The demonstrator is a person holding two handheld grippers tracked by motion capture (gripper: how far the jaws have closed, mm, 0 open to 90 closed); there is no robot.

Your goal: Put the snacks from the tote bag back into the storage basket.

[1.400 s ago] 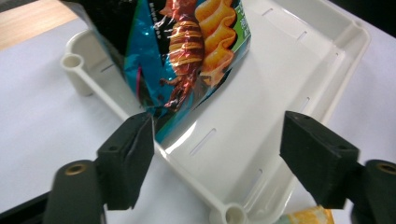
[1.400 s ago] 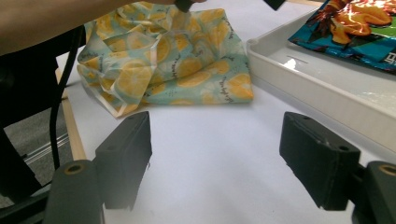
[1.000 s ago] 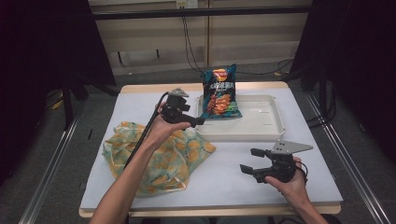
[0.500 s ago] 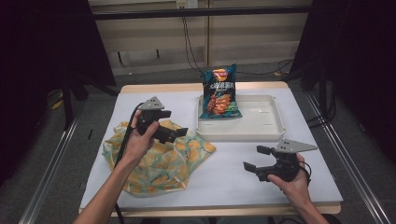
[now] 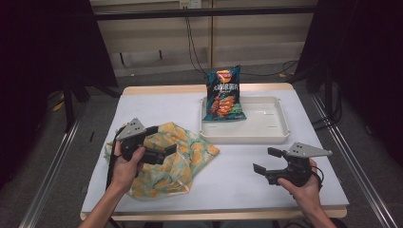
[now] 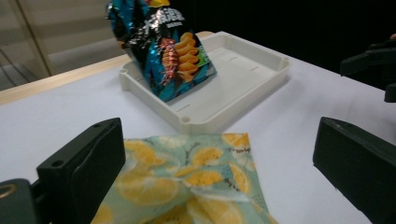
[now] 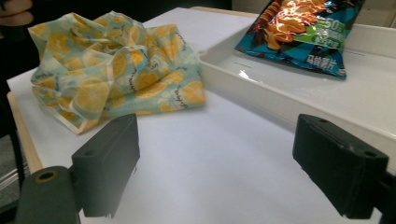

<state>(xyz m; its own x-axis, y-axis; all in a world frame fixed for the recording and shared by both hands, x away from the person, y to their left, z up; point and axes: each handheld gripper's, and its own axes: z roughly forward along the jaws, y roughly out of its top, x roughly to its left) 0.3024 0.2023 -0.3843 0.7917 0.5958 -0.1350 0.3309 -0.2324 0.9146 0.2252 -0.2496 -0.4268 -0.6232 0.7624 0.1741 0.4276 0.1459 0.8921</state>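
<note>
One hand-held gripper (image 5: pixel 164 154) has retreated over the cloth (image 5: pixel 190 156).

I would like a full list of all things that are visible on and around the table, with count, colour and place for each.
chip bag: one, dark blue with orange print, standing tilted at the left end of the tray.
tray: one, white, on the far right part of the table.
cloth bag: one, pale green with orange slices, crumpled at the near left.
table: one, white top with a wooden edge.
cables: dark, on the floor and wall behind the table.
left tool: one, black, open, above the cloth bag.
right tool: one, black, open, over the bare table at the near right.
</note>
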